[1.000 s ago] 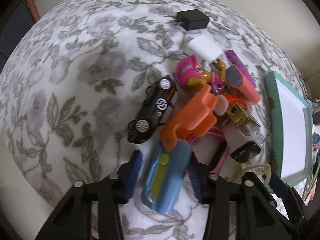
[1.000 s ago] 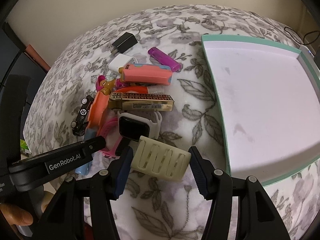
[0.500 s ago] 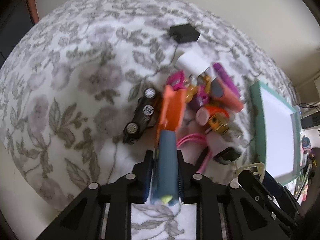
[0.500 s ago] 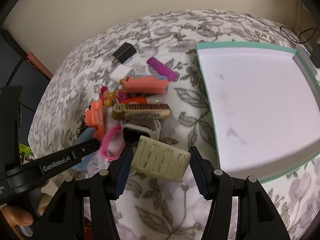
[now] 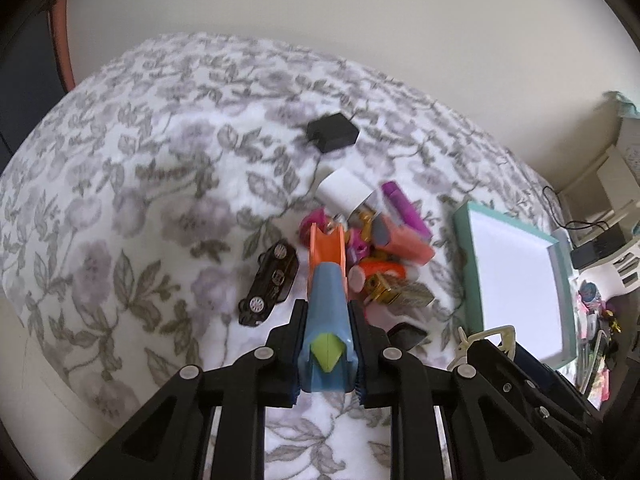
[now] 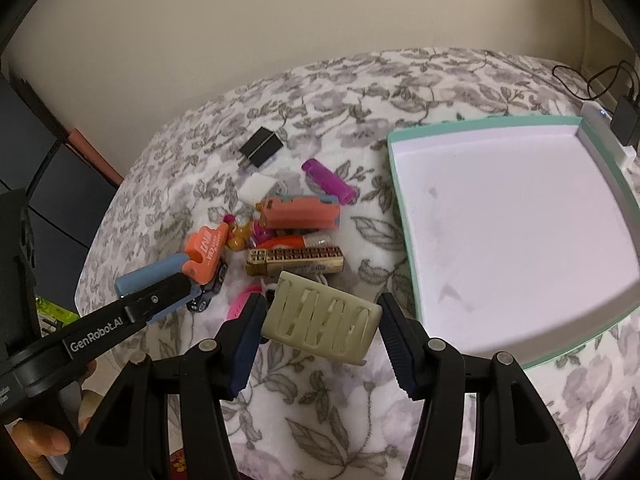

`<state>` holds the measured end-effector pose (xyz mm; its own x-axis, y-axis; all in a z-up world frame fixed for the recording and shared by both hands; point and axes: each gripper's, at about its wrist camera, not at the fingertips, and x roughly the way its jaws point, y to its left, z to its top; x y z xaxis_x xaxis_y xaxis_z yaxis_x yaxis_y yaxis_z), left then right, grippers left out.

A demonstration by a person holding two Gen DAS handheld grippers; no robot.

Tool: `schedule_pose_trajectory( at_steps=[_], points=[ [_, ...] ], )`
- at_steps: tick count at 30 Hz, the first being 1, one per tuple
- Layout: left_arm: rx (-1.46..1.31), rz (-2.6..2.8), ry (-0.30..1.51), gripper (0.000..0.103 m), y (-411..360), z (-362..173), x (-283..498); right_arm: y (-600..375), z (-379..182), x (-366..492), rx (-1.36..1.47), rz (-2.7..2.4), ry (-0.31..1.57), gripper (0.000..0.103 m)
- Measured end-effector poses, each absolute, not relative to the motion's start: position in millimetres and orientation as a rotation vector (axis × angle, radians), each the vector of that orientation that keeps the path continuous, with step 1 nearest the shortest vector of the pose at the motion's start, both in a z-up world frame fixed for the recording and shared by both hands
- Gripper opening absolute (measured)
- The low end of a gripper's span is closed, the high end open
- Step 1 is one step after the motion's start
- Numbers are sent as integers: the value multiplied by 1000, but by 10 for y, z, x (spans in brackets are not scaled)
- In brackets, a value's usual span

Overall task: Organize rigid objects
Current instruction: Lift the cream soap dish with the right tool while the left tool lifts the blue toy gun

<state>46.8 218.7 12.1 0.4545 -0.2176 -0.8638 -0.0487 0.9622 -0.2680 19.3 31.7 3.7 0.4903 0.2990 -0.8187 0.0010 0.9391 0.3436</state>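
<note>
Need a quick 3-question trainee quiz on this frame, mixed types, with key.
1. True or false: the teal tray already holds toys.
2. The left claw is shut on: A) the black toy car B) the blue and orange toy C) the purple lighter
3. Fill in: the right claw holds a cream hair ____.

Key: 1 false; 2 B; 3 clip

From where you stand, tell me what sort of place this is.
Probably a bedroom or other home room. The pile of small toys and chargers lies on a soft grey floral-print blanket, likely a bed, against a plain beige wall. A black plug with cable sits beside the empty teal-rimmed white tray.
</note>
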Motion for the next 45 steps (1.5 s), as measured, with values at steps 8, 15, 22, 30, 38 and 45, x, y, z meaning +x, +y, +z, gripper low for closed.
schedule_pose_trajectory(
  at_steps=[8, 15, 22, 30, 38, 45],
  points=[
    [-267, -135, 1021, 21, 2171, 334, 396, 253, 71, 189, 331, 179, 1036, 59],
    [-268, -153, 983, 21, 2145, 449, 371, 219, 105, 188, 329, 170, 1024, 59],
    [-216, -188, 957, 21, 1882, 559, 400, -82, 193, 239, 346, 88, 986, 59],
    [-140, -264, 963, 21, 1273, 700, 594, -771, 270, 330, 417, -63, 932, 59],
    [-81, -352, 973, 21, 449, 605, 839, -1409, 185, 415, 480, -235, 915, 59],
    [-45, -368, 1011, 21, 18, 302, 1006, -1795, 113, 492, 492, -334, 915, 59]
  ],
)
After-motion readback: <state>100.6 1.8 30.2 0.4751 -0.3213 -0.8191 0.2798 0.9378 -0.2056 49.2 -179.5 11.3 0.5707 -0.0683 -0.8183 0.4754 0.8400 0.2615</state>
